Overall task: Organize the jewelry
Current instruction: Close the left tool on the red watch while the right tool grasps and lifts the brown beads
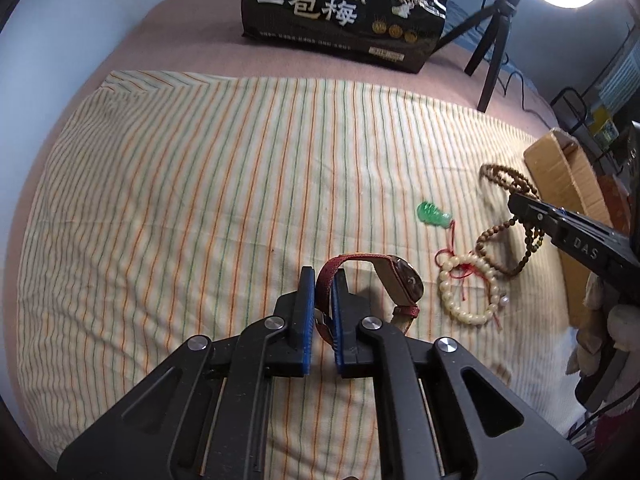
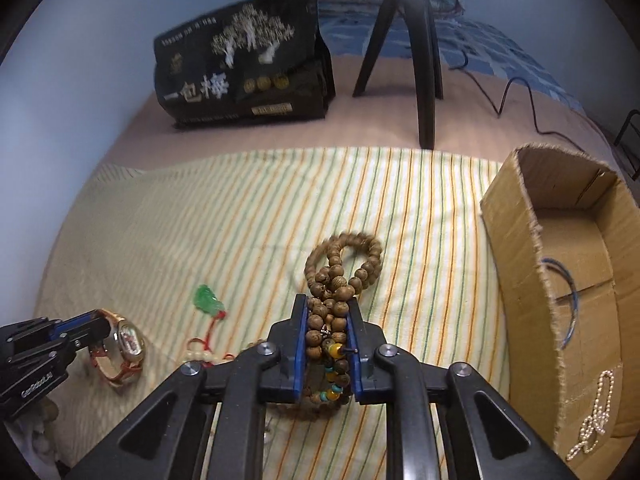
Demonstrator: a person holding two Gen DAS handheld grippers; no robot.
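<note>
Striped cloth [image 2: 240,208] covers the bed, with a black snack bag [image 2: 244,68] and a tripod [image 2: 416,52] behind. At left, the left gripper [image 1: 319,280] is clenched on the red strap of a watch [image 1: 404,280], a sensible hold, since its glass face looks fragile. A green pendant [image 2: 206,298] and pale bead bracelet [image 1: 472,292] lie between. The right gripper [image 2: 327,308] clamps a wooden bead strand [image 2: 340,264], probably floppy and prone to swinging. Rightmost sits a cardboard box [image 2: 516,220] holding a pearl chain [image 2: 596,416].

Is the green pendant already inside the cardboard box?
No, the green pendant lies on the striped cloth, well left of the cardboard box.
</note>
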